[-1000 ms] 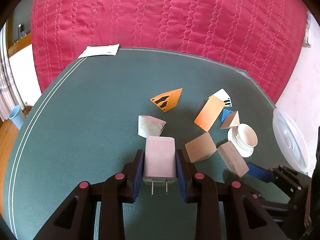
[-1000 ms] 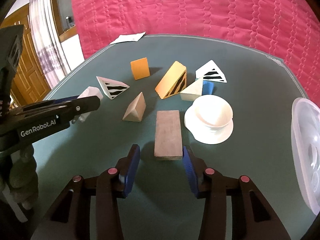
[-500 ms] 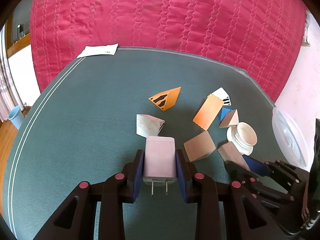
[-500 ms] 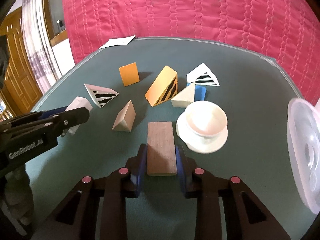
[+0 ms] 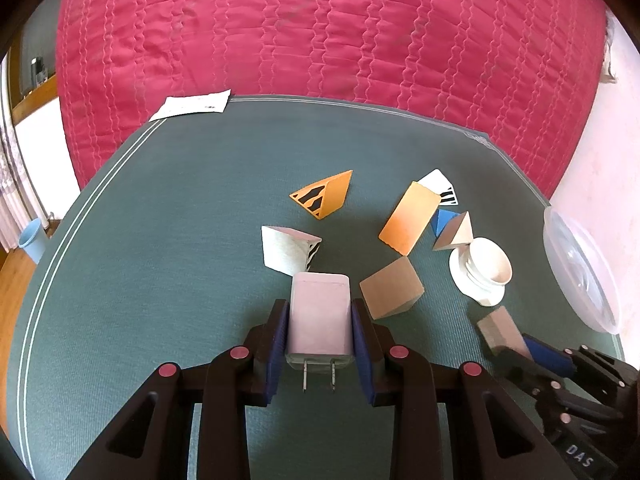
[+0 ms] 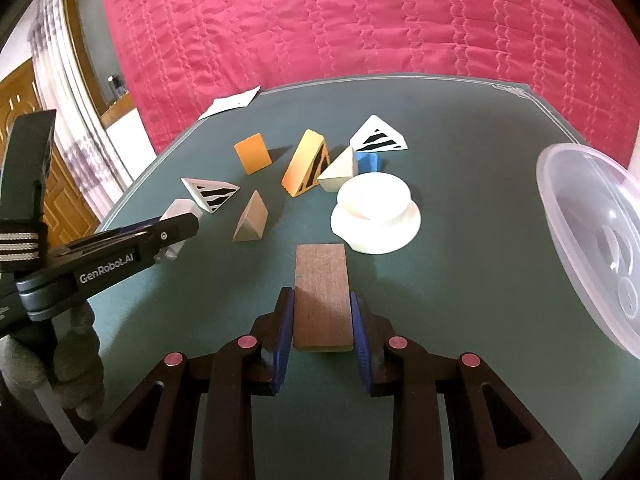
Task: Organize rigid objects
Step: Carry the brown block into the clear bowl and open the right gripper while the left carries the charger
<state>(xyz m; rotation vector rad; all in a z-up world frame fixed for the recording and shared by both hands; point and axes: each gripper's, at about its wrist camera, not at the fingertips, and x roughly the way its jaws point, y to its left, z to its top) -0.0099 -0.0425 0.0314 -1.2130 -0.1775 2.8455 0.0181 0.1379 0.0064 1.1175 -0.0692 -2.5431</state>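
My left gripper (image 5: 320, 312) is shut on a white plug adapter (image 5: 320, 318), prongs toward the camera, held over the green table (image 5: 160, 240). My right gripper (image 6: 323, 302) is shut on a brown wooden rectangular block (image 6: 323, 296) and holds it above the table; the block also shows in the left wrist view (image 5: 500, 330). Wooden wedges lie ahead: an orange striped one (image 5: 326, 199), a white striped one (image 5: 286, 254), a plain tan one (image 5: 392, 289) and a large orange one (image 5: 408, 218).
A white ceramic cup on its saucer (image 6: 374, 210) stands just ahead of the brown block. A clear plastic lid (image 6: 592, 232) lies at the table's right edge. A paper sheet (image 5: 192, 104) lies at the far edge. A red quilted cloth (image 5: 320, 32) hangs behind.
My right gripper moved forward around the brown block, shut on it and raised it off the table. My left gripper kept hold of the adapter and barely moved.
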